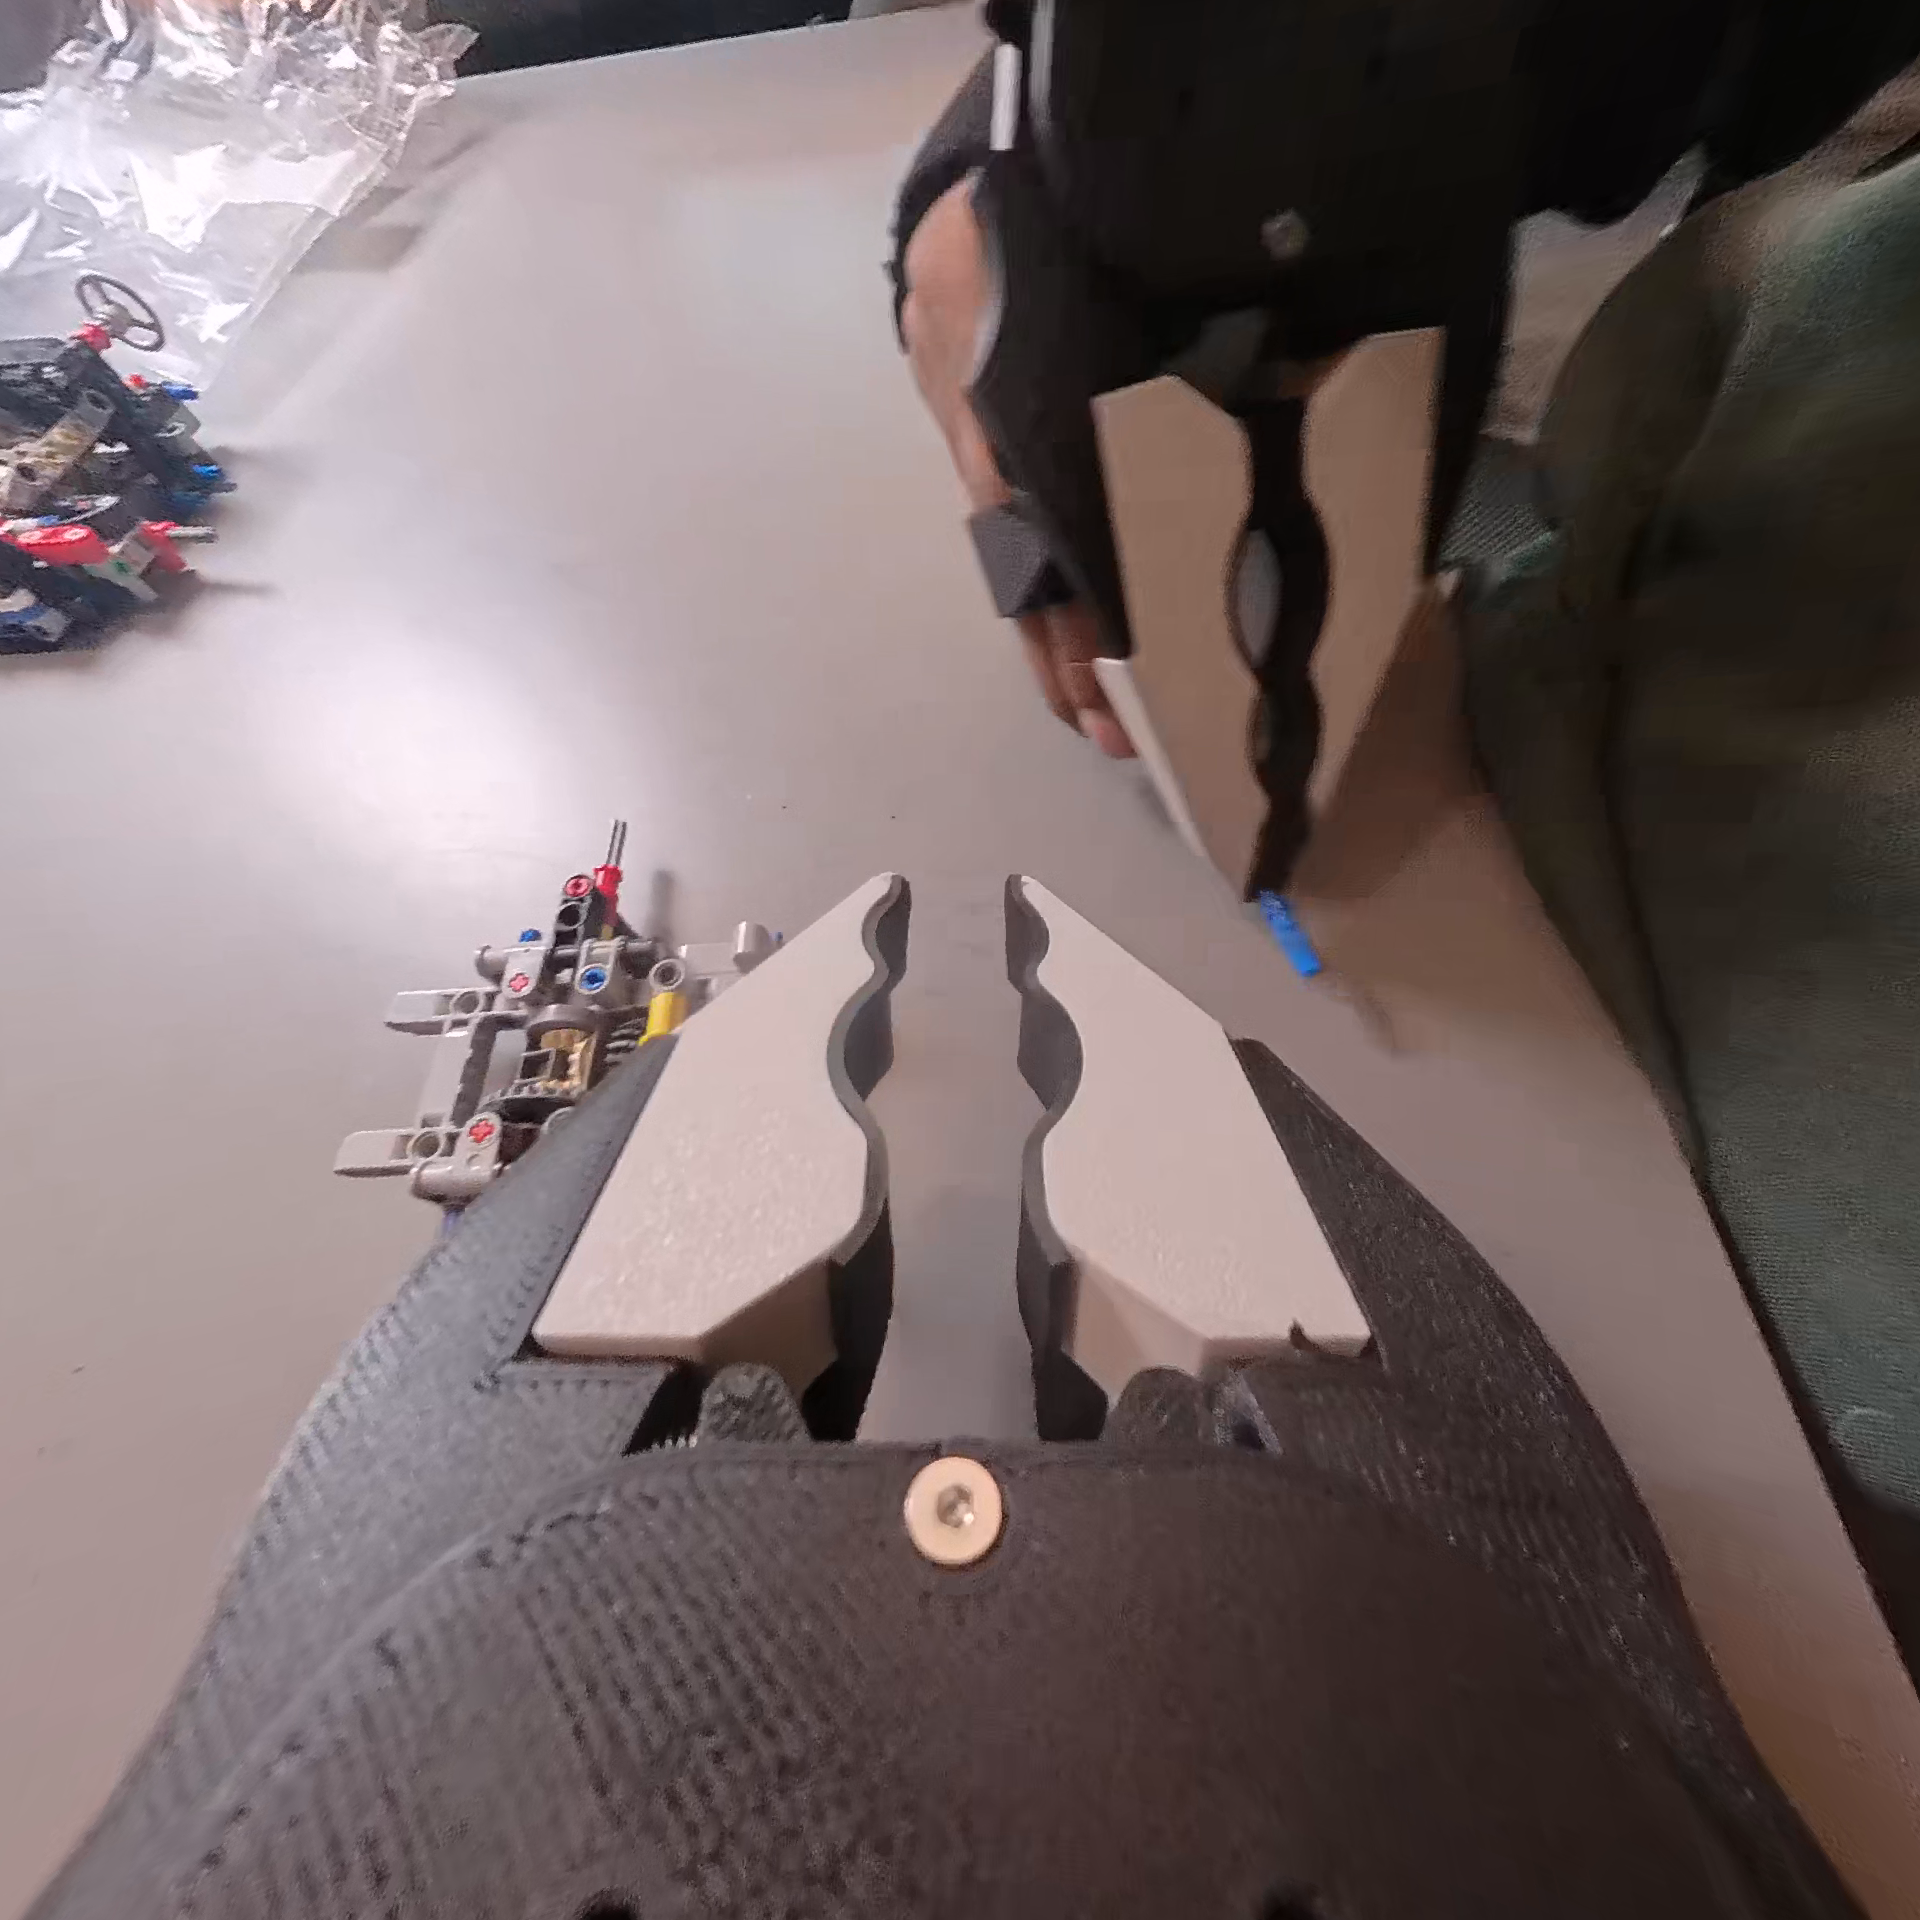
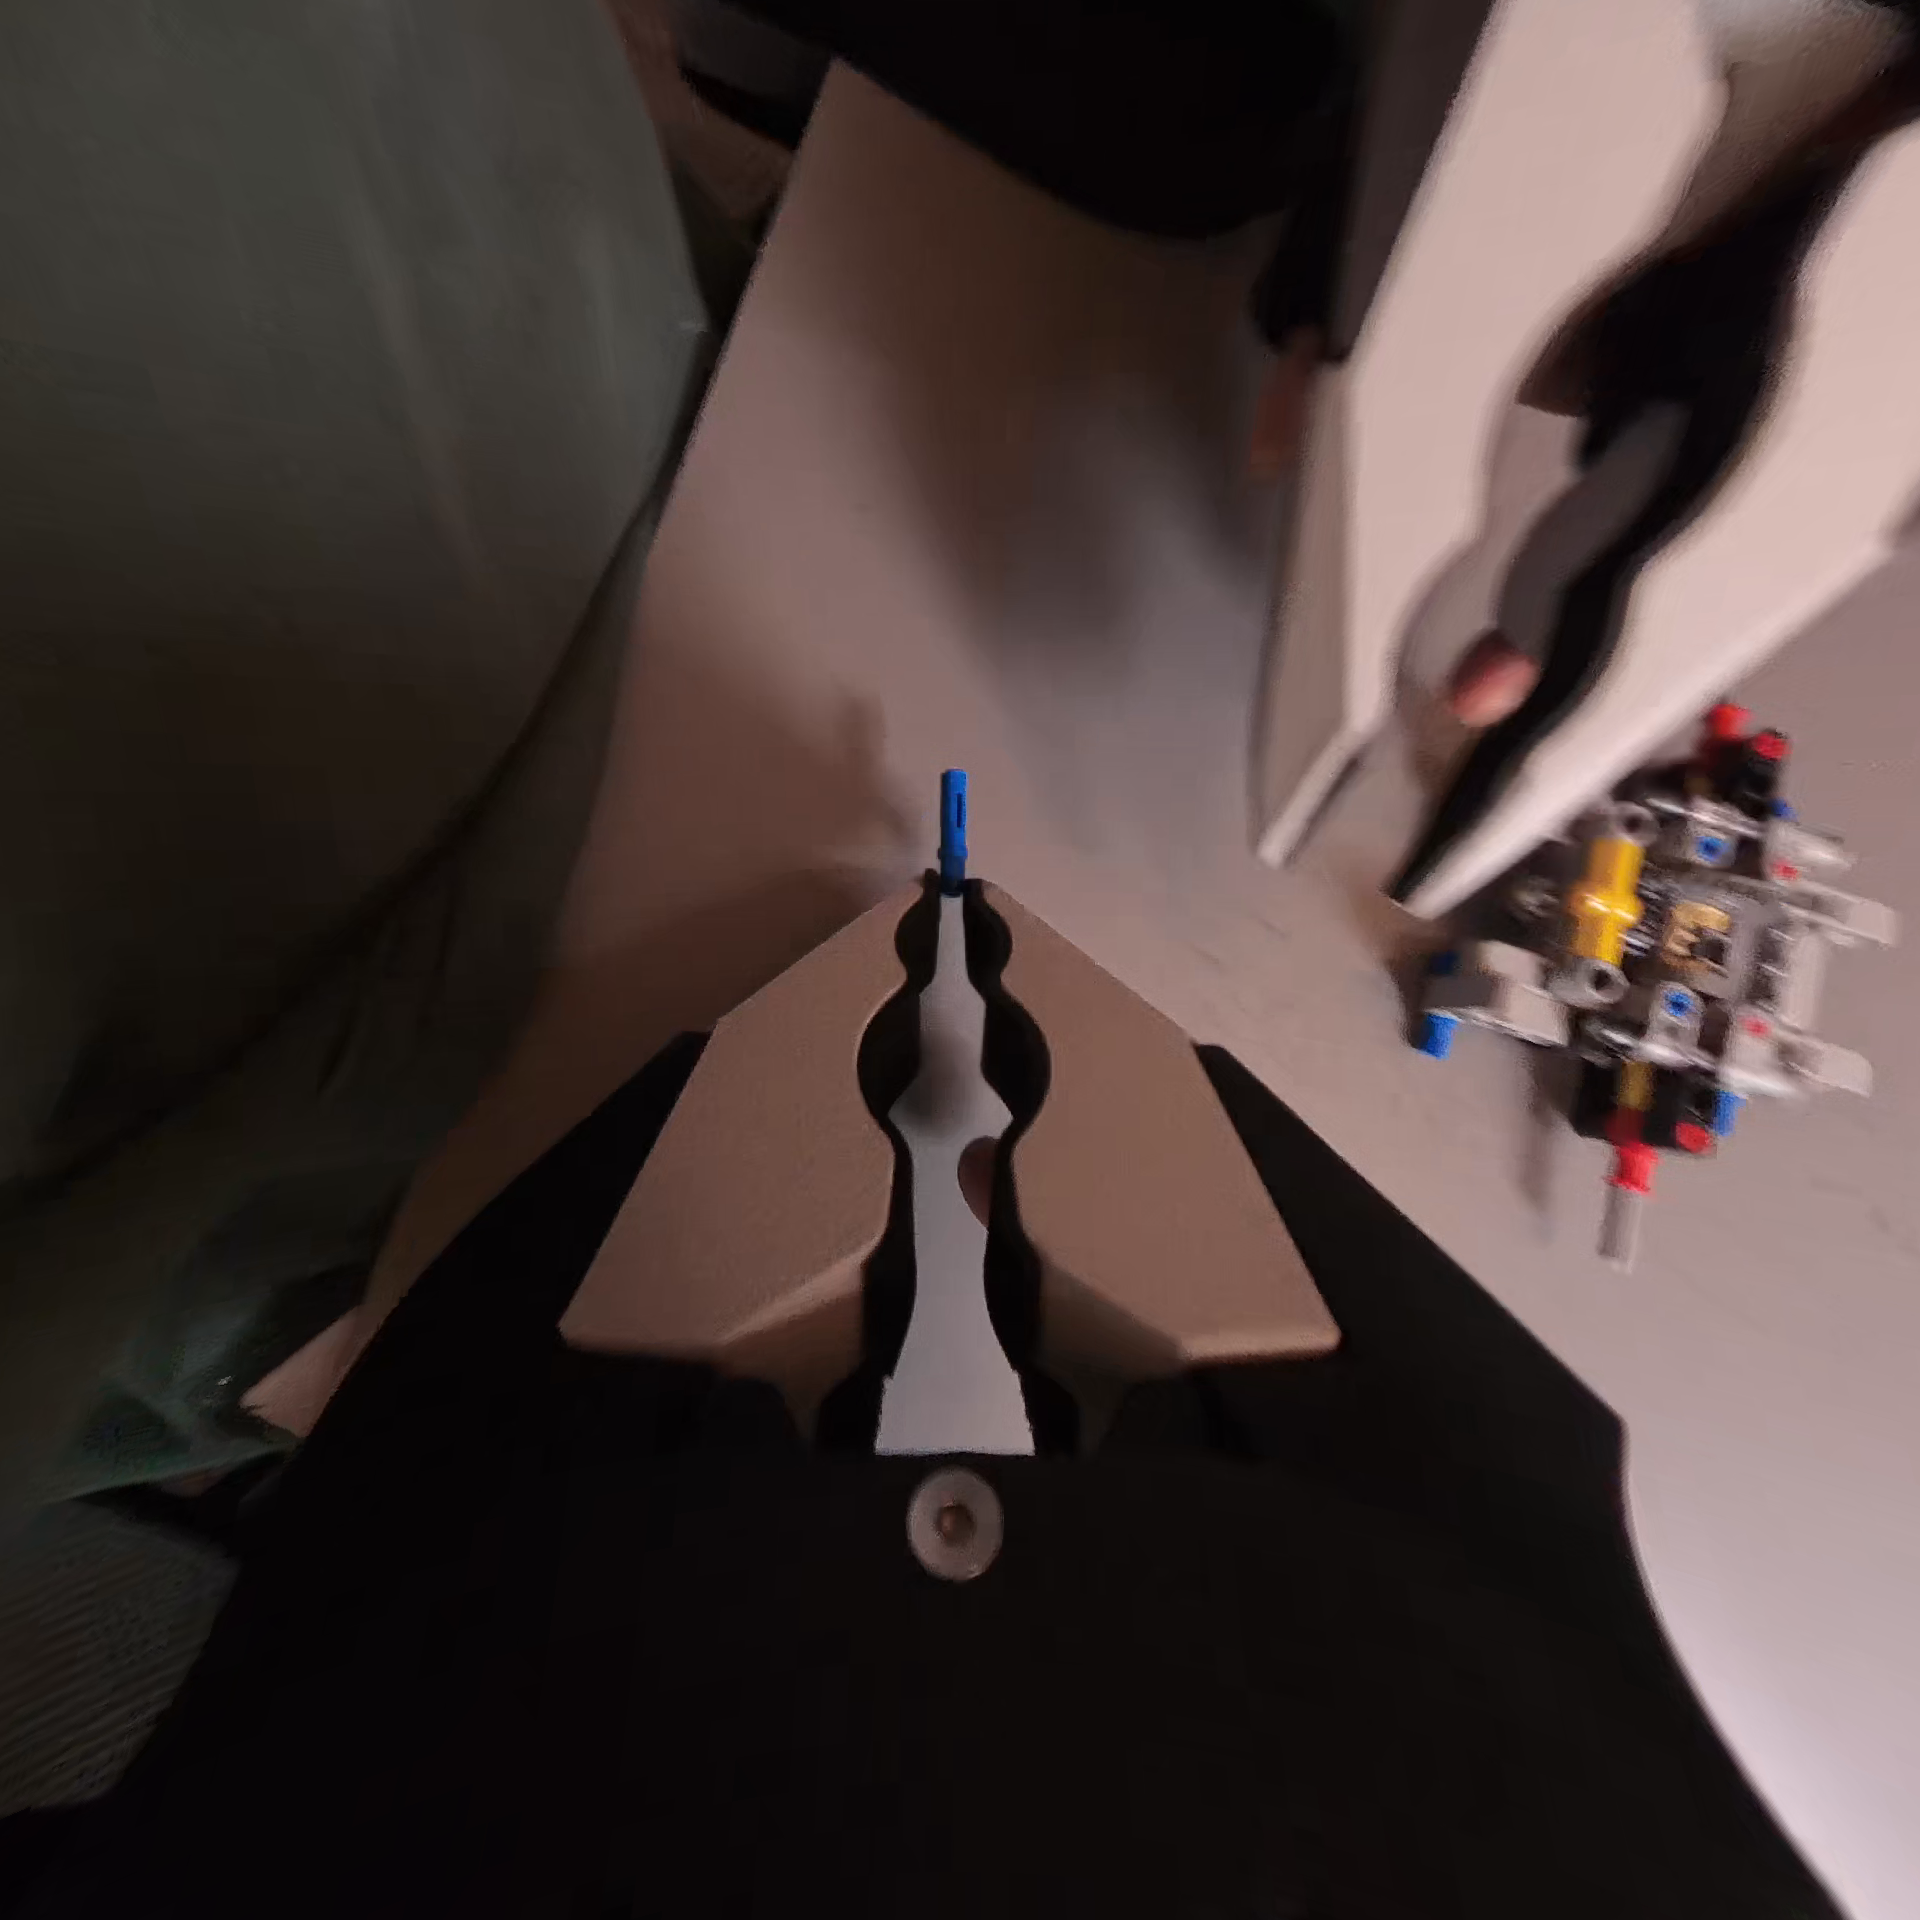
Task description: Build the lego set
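Note:
My right gripper point(image 2: 951, 886) is shut on a small blue plastic pin point(image 2: 954, 821) that sticks out past its fingertips, held above the grey table near its edge. It shows in the left wrist view point(image 1: 1270, 883) at the upper right, with the blue pin point(image 1: 1288, 935) at its tips. My left gripper point(image 1: 958, 894) is open with nothing between its fingers, low over the table. A small grey toy-brick gear assembly point(image 1: 540, 1029) with red, blue and yellow parts lies just left of it. In the right wrist view the left gripper point(image 2: 1340, 873) hovers by that assembly point(image 2: 1683, 966).
A larger black, red and blue brick model point(image 1: 83, 488) lies at the far left, with crumpled clear plastic bags point(image 1: 177, 135) behind it. A dark green cushioned seat point(image 1: 1745, 831) borders the table's right edge. A person's hand point(image 1: 966, 436) grips the right tool. One gripper's finger ends stand about 7 cm off the other's.

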The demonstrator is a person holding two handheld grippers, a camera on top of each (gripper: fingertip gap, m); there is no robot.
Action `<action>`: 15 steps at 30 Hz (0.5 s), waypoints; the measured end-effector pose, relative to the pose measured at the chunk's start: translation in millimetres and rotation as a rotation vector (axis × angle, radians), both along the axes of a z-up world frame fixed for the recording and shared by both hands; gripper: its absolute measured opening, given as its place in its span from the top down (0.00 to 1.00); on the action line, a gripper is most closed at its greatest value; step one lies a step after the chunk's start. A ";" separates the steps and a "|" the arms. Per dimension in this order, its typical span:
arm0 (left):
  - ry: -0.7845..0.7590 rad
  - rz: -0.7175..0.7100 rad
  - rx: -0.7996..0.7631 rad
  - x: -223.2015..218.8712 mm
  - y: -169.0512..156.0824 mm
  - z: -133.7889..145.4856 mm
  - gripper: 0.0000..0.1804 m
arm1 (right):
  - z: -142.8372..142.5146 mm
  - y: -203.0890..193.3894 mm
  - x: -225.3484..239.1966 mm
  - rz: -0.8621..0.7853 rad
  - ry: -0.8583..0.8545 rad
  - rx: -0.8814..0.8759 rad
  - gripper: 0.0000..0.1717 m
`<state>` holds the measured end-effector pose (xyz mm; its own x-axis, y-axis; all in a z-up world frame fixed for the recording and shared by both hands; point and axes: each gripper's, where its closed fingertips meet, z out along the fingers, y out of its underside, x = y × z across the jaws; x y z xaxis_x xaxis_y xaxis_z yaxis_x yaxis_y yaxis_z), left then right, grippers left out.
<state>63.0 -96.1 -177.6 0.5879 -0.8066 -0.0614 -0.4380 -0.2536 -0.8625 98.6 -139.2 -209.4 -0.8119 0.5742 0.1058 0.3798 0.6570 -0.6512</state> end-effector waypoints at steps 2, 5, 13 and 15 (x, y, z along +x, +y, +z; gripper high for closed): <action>-0.080 -0.035 -0.021 5.7 -5.1 7.4 0.89 | 8.1 21.3 -10.0 -0.072 0.066 0.020 0.98; -0.173 -0.027 -0.045 7.3 -3.2 16.0 0.88 | 22.8 43.6 -21.2 -0.157 0.141 0.015 0.99; -0.141 0.053 -0.043 3.3 8.4 9.0 0.94 | 37.5 53.1 -34.6 -0.204 0.243 -0.003 0.99; -0.143 0.045 -0.045 4.5 7.4 9.5 0.98 | 38.2 53.4 -34.9 -0.204 0.254 0.007 0.99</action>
<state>67.5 -88.8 -168.0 0.6241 -0.7790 0.0611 -0.2987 -0.3101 -0.9026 63.7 -85.8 -171.2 -0.6272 0.7210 0.2946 0.3299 0.5886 -0.7381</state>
